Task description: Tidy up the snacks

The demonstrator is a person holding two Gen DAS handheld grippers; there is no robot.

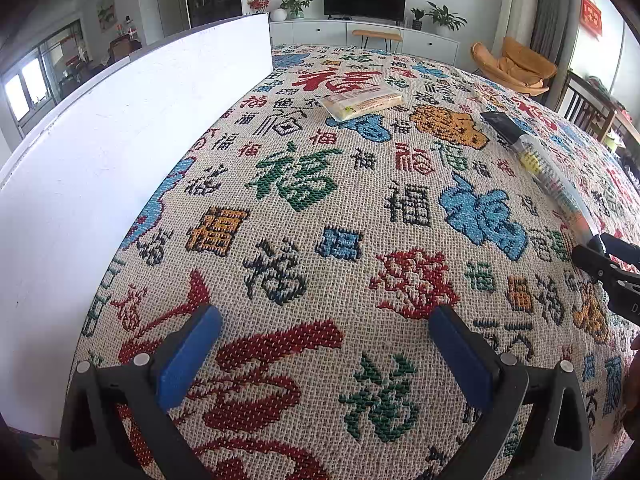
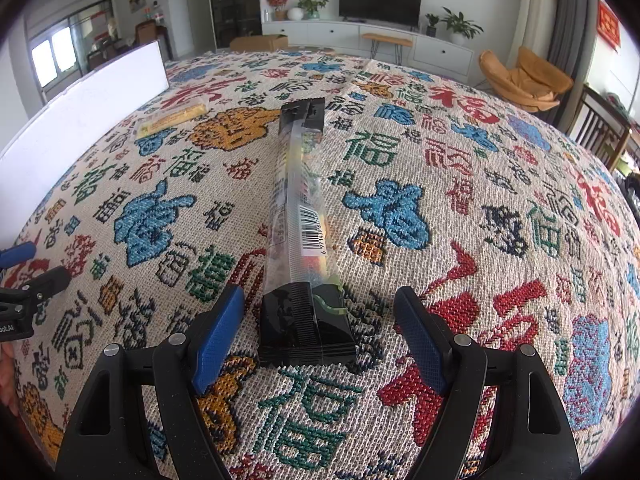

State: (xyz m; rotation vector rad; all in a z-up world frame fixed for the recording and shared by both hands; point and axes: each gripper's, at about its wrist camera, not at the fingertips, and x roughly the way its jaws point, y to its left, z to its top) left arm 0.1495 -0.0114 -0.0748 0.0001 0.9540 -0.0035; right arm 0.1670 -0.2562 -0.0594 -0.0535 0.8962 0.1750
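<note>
A long clear snack pack with black ends [image 2: 298,220] lies on the patterned cloth, pointing away from me. My right gripper [image 2: 320,316] is open, its blue pads on either side of the pack's near black end, not touching it. The same pack shows at the right of the left wrist view [image 1: 540,164], with the right gripper's fingers [image 1: 600,256] at its end. A flat yellow snack packet [image 1: 362,102] lies farther back, also seen in the right wrist view [image 2: 172,120]. My left gripper [image 1: 324,340] is open and empty over bare cloth.
A tall white board [image 1: 120,152] stands along the left edge of the cloth [image 1: 320,216]. Behind the table are a TV cabinet [image 1: 360,32], an orange chair [image 1: 516,64] and a wooden chair at the right.
</note>
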